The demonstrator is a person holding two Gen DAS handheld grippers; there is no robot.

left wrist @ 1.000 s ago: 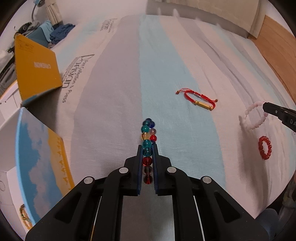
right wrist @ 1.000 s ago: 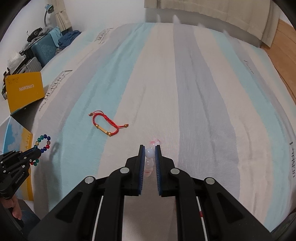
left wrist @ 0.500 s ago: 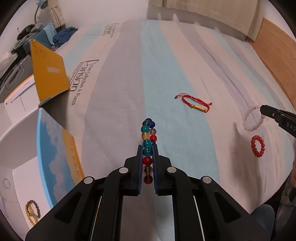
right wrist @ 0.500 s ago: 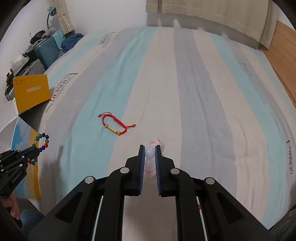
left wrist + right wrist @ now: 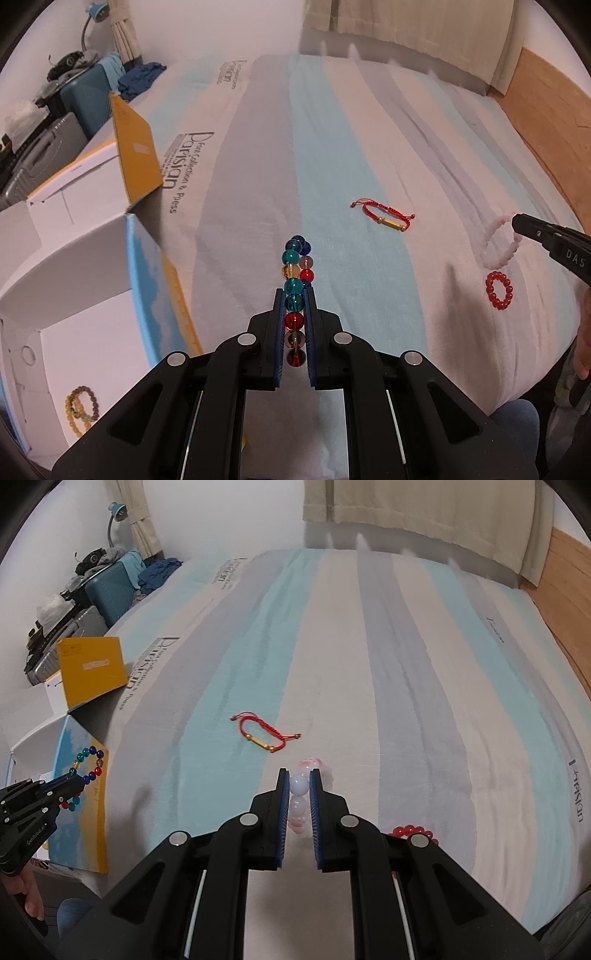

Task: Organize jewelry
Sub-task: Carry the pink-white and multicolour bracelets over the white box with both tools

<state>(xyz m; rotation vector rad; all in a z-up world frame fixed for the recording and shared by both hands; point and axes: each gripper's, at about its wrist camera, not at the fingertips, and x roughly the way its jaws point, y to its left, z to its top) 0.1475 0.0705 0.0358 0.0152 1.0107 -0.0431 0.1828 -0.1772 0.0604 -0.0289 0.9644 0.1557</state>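
Note:
My left gripper (image 5: 294,295) is shut on a multicoloured bead bracelet (image 5: 295,273) and holds it above the striped bed, right of an open white box (image 5: 92,295). A beaded bracelet (image 5: 82,410) lies inside that box. My right gripper (image 5: 299,775) is shut on a pale pink bead bracelet (image 5: 299,786); the bracelet also shows in the left wrist view (image 5: 498,245). A red cord bracelet with a gold tube (image 5: 384,216) lies mid-bed. A red bead bracelet (image 5: 499,295) lies near the bed's front edge, under the right gripper.
The box has a yellow flap (image 5: 136,151) and a blue-and-yellow printed side (image 5: 155,284). Suitcases and clothes (image 5: 107,583) stand at the far left. A curtain (image 5: 424,509) hangs behind the bed. Wooden floor (image 5: 546,110) lies to the right.
Both grippers have risen with their bracelets. The left view has shifted left, showing more of the open box and the bracelet inside it.

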